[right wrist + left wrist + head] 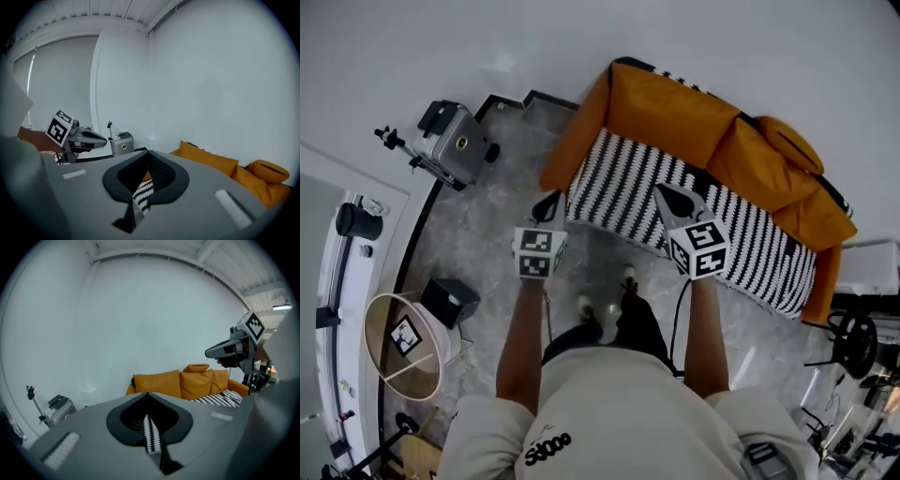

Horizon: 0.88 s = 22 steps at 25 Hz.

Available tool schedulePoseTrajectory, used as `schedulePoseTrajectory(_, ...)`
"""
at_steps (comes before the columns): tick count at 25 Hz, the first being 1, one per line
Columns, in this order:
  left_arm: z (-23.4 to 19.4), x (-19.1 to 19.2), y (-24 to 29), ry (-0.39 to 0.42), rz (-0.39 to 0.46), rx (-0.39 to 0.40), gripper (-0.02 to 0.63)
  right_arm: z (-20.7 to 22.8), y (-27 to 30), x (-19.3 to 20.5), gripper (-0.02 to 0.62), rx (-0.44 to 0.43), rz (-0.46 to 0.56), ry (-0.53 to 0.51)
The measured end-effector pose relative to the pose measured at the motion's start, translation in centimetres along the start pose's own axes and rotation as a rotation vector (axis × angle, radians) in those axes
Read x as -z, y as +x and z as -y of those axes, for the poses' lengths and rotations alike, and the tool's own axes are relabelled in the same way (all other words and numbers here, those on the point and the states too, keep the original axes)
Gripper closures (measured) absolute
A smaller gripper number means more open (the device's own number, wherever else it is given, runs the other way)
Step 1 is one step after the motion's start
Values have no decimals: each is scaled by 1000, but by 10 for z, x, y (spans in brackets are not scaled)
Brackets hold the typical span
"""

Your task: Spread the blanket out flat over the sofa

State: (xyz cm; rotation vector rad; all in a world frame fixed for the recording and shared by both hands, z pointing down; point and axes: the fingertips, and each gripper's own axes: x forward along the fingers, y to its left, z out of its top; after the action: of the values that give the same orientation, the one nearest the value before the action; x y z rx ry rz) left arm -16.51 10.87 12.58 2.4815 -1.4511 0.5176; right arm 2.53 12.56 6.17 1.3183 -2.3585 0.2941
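The blanket [628, 187] is matt woven cloth with a black-and-white zigzag weave. The sofa [666, 108] has smooth orange upholstery with a faint sheen. The floor [497, 225] is glossy, grey, marbled tile. The left gripper [547, 208] and right gripper [677, 202] have matt grey plastic shells. The suitcase [455, 142] is a silvery hard shell.

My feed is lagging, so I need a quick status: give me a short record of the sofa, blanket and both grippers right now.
sofa: orange, back cushions uncovered
blanket: black-and-white striped, lying over the seat
left gripper: shut on blanket, striped cloth pinched at the near edge
right gripper: shut on blanket, same edge, further right
person: standing in front of the sofa, facing it
suitcase: on the floor left of the sofa, apart from it
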Motion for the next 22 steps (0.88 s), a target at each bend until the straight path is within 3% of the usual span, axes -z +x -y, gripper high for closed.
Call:
schedulePoseTrajectory(10, 28, -90, -62, 115, 147, 39, 597, -24, -63, -68, 592, 33, 114, -92)
schedulePoseTrajectory(22, 50, -147, -137, 214, 265, 27, 597, -63, -124, -121, 592, 45, 244, -160)
